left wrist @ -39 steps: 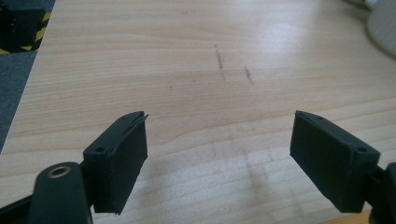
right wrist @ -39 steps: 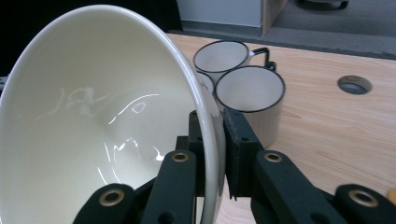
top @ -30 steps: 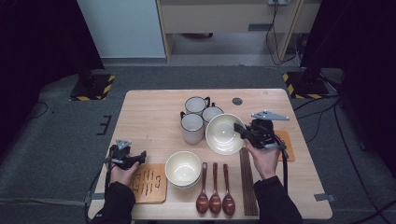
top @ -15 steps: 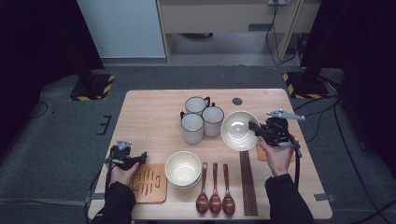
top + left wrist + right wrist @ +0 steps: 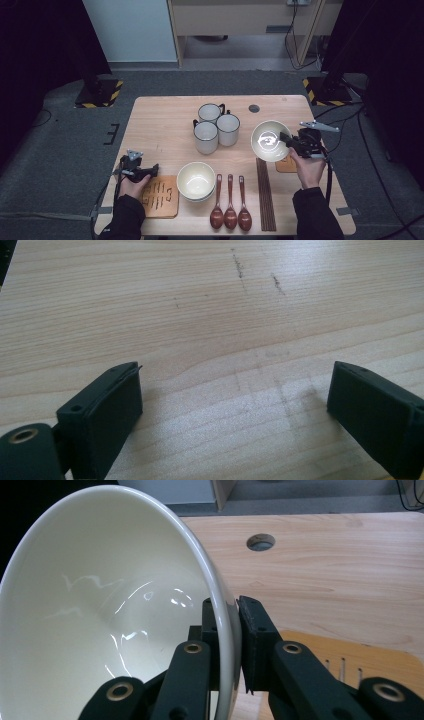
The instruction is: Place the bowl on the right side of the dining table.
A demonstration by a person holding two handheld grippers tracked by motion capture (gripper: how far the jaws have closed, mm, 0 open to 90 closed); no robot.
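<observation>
My right gripper (image 5: 289,142) is shut on the rim of a white bowl (image 5: 268,140) and holds it tilted above the table's right side. In the right gripper view the pads (image 5: 252,630) pinch the bowl's (image 5: 110,620) thin edge, with my gripper (image 5: 231,615) over a wooden coaster (image 5: 345,665). My left gripper (image 5: 151,171) rests near the front left, beside another wooden coaster (image 5: 161,197). Its jaws have just been opening and stand wide apart (image 5: 235,385) over bare wood, with nothing between them.
Three white mugs (image 5: 216,126) stand at the table's middle back. A stack of cream bowls (image 5: 196,181) sits at the front centre, with three brown spoons (image 5: 230,202) and dark chopsticks (image 5: 265,195) to its right. A round hole (image 5: 254,108) lies near the far edge.
My right gripper has carried the bowl to the right and slightly down, away from the mugs to above the right coaster. The left hand has stayed in place.
</observation>
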